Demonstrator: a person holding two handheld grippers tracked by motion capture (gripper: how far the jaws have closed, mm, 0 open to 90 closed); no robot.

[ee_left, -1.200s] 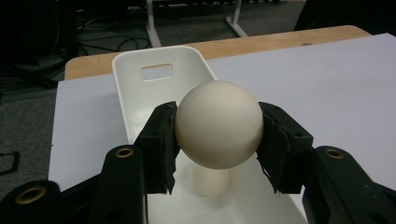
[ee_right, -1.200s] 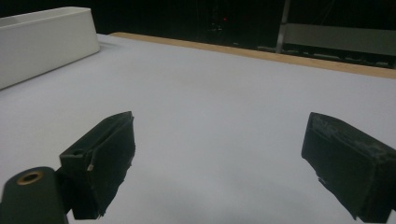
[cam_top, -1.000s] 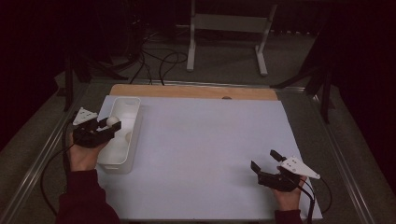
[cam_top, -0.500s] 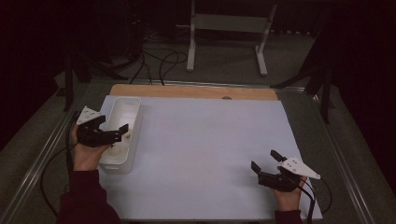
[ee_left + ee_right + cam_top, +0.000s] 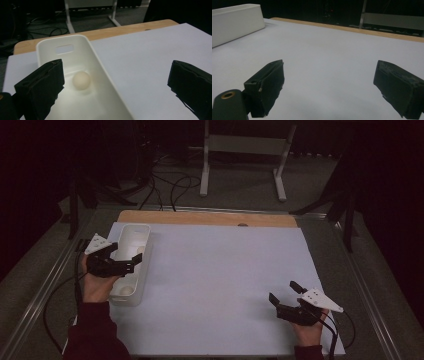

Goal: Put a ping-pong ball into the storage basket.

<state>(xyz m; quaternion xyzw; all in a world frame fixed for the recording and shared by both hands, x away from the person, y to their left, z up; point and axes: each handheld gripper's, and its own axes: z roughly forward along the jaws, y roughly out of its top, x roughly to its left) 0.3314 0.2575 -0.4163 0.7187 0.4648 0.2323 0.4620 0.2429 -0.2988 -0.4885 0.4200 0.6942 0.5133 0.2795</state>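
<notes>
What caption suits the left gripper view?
Left claw open above a white bin holding one pale ball.

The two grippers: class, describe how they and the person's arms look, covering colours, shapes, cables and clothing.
The left gripper and right gripper are black, each with two blocky, wedge-shaped jaws. A pale three-cornered plate with small dots tops each one, and a thin black cable trails from each. The person wears dark red sleeves.

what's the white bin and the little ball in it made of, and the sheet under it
White bin: likely moulded plastic, smooth with a soft sheen, rounded rim, cut-out handle slot. Ball: cream, matte, evenly round; could be plastic or an egg-like thing, hard to tell. Sheet: flat, matte pale paper or thin mat over a wooden board.
</notes>
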